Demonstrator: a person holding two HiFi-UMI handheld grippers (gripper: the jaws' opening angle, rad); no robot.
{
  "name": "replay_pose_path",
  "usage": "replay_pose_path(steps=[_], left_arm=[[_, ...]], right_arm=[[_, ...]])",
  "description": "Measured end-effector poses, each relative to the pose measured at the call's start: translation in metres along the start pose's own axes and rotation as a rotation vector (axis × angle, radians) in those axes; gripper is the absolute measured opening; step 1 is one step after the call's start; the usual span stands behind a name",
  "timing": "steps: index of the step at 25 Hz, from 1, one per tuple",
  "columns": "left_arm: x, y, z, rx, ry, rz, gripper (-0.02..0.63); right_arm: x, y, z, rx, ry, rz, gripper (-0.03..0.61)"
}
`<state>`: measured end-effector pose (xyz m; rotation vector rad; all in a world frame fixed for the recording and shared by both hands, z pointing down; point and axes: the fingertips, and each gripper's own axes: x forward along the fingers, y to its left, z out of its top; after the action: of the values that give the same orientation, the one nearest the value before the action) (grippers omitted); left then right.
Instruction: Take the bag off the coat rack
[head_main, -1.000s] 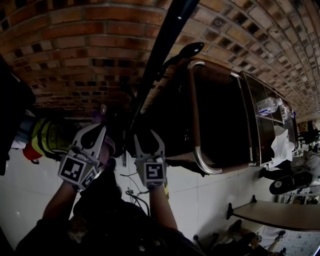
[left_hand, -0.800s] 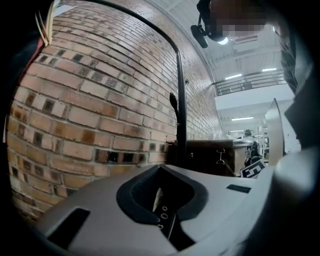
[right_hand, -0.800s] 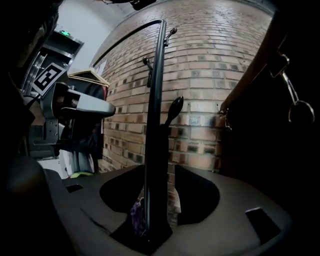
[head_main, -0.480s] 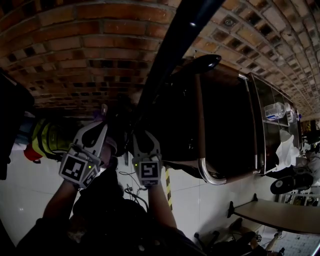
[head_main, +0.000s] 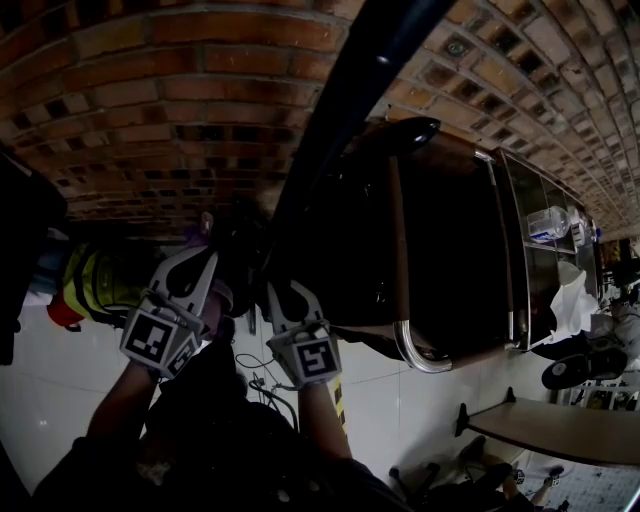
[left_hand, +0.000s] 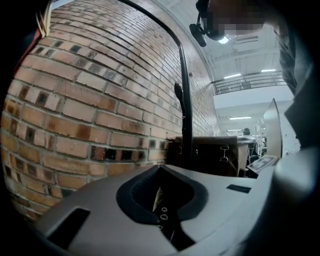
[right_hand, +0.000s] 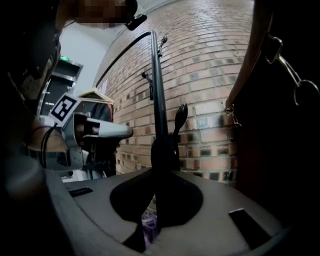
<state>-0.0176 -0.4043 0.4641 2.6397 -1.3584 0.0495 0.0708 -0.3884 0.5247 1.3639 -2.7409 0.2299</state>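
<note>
- Head view: shows the bag (head_main: 440, 240) hanging on the coat rack (head_main: 340, 110), centre right of the frame. Puts the left gripper (head_main: 203, 258) and right gripper (head_main: 282, 290) side by side at lower centre, tips beside the pole.
- Left gripper view: finds the jaws clamped on a strap (left_hand: 161, 217) with eyelets, bottom centre.
- Right gripper view: catches the jaws just closing, now pinched on a dark band (right_hand: 156, 190), probably another bag strap. Places the bag at the right edge.
- Judged: hold taken, lifting off the hook not yet done.
</note>
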Motion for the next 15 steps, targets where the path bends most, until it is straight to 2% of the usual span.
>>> replay_pose_path(steps=[5,15], left_arm=[[0.001,0.002,0.001,-0.017,-0.013,-0.004,0.018],[0.005,0.007,0.012,-0.028,-0.037,-0.006,0.018]], right_arm=[[-0.006,0.011,0.036,0.014,-0.07,0.056,0.032],[-0.005,0.009,0.08,0.168,-0.176,0.078,0.029]])
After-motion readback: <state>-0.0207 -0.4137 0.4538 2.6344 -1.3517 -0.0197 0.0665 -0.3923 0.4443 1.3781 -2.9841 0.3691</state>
